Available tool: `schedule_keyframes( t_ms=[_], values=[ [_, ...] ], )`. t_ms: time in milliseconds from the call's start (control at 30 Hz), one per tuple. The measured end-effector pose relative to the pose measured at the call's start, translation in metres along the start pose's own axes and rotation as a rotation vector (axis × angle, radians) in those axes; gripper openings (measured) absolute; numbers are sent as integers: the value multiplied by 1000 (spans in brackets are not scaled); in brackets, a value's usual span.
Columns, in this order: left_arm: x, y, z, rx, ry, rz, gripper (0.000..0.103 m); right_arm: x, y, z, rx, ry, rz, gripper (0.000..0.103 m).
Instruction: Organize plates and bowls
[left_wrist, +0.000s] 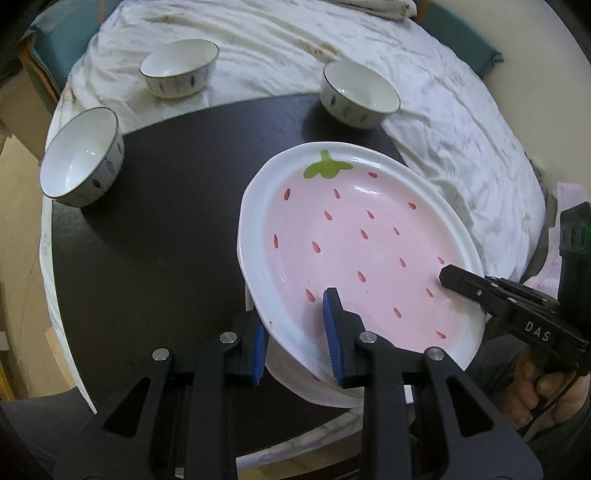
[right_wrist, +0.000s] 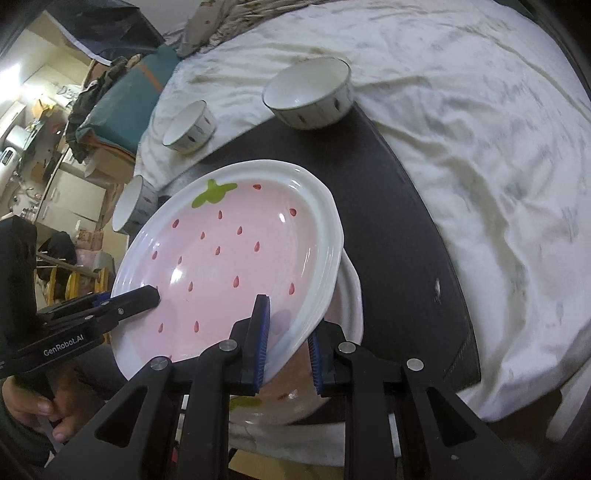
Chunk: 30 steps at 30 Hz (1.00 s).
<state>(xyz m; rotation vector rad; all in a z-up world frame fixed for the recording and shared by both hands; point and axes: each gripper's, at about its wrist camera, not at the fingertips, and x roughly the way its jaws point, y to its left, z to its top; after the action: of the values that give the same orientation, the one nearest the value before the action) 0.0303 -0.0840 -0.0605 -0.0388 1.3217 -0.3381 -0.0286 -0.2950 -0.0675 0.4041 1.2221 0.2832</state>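
Observation:
A pink strawberry plate (left_wrist: 354, 236) (right_wrist: 229, 251) hangs tilted over the dark table, held at both ends. My left gripper (left_wrist: 295, 332) is shut on its near rim, one blue pad above and one below. My right gripper (right_wrist: 288, 339) is shut on the opposite rim; it also shows in the left wrist view (left_wrist: 454, 277), as the left gripper does in the right wrist view (right_wrist: 147, 295). A second strawberry plate (right_wrist: 351, 295) lies directly beneath. Three white bowls (left_wrist: 79, 158) (left_wrist: 179, 68) (left_wrist: 360, 92) stand farther back.
The round dark tabletop (left_wrist: 166, 221) is partly covered by a rumpled white cloth (left_wrist: 443, 129); two bowls sit on or at the cloth's edge. A teal cushion (right_wrist: 122, 107) and household clutter lie beyond the table. A hand (right_wrist: 44, 410) holds the left gripper's handle.

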Motion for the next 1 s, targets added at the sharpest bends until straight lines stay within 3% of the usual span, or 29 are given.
schedule_keyframes(
  t_ms=[733,1000],
  values=[
    [22,8,-8,20,93,29,24,19,-13,-19,75,117,47,20],
    [35,8,-14,62,131,125,24,27,-10,-27,59,146,9,20]
  ],
)
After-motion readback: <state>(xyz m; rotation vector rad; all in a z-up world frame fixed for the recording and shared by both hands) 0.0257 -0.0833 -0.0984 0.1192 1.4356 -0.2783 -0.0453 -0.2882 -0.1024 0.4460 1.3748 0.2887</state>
